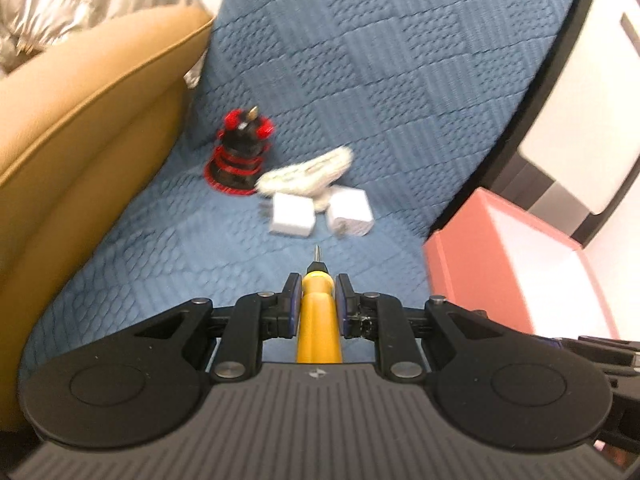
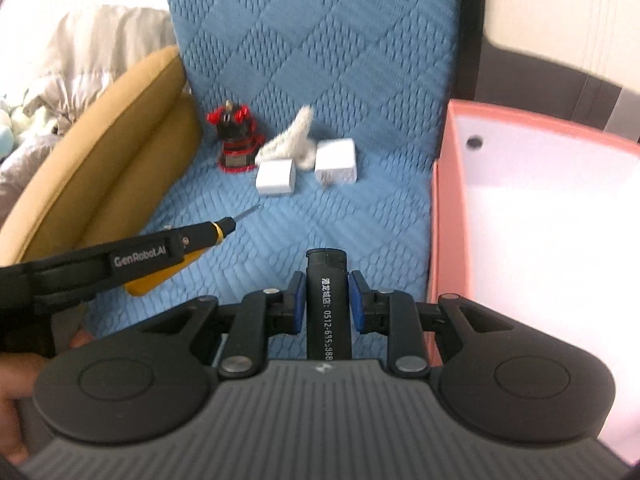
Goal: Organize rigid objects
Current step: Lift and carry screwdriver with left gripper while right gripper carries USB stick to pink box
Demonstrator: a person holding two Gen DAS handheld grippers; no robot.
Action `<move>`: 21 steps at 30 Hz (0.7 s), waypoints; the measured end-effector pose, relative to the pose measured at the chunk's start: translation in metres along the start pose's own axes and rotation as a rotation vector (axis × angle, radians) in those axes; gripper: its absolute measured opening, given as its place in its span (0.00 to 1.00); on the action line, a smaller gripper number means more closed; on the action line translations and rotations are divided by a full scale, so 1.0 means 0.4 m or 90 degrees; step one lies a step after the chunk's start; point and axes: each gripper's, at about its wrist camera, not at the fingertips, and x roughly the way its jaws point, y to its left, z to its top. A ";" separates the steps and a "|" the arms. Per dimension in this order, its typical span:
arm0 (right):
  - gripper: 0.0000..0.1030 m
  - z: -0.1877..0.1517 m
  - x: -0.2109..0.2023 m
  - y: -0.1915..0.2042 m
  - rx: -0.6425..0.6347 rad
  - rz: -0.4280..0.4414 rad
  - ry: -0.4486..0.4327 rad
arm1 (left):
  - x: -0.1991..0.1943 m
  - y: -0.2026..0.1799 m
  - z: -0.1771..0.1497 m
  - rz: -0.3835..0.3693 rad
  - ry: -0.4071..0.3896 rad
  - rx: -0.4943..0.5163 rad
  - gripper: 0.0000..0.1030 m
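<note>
1. Left gripper [image 1: 318, 280]: jaws clamped tight on a yellow screwdriver [image 1: 318, 316], metal tip pointing to 12 o'clock, lifted clear of the blue quilted cover [image 1: 380, 80].
2. Right gripper [image 2: 327, 280]: jaws narrowed onto a black lighter [image 2: 328, 308] with white printed digits; the blue pads touch both its sides, cap end at 12 o'clock.
3. Right view only: the left gripper seen side-on at 9 o'clock with a printed label, screwdriver tip poking out toward 2 o'clock; part of a hand [image 2: 16, 400] at 8 o'clock; the pink box [image 2: 448, 208] interior, white, with a dark round hole in the far wall.
4. Left view only: a white and black unit [image 1: 580, 100] at 2 o'clock behind the box; the box shows just a corner.
5. Both views: a red and black plug adapter [image 1: 240, 152] at 11 o'clock, a white fuzzy item [image 1: 308, 172] just beside it, two white charger cubes [image 1: 292, 216] touching that item, well apart from the box.
6. Surface: blue cover with checker quilting; tan cushion [image 1: 80, 140] at 9 o'clock; crumpled pale fabric [image 2: 92, 48] at 10 o'clock. Blurred.
</note>
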 end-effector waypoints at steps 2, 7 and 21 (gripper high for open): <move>0.26 0.021 -0.022 -0.014 0.002 -0.002 -0.010 | -0.014 -0.024 0.018 -0.010 -0.006 0.004 0.20; 0.26 0.067 -0.085 -0.050 0.007 -0.008 -0.042 | -0.043 -0.091 0.063 -0.030 -0.023 0.021 0.20; 0.26 0.119 -0.229 -0.158 0.028 -0.018 -0.112 | -0.110 -0.299 0.118 -0.091 -0.058 0.065 0.20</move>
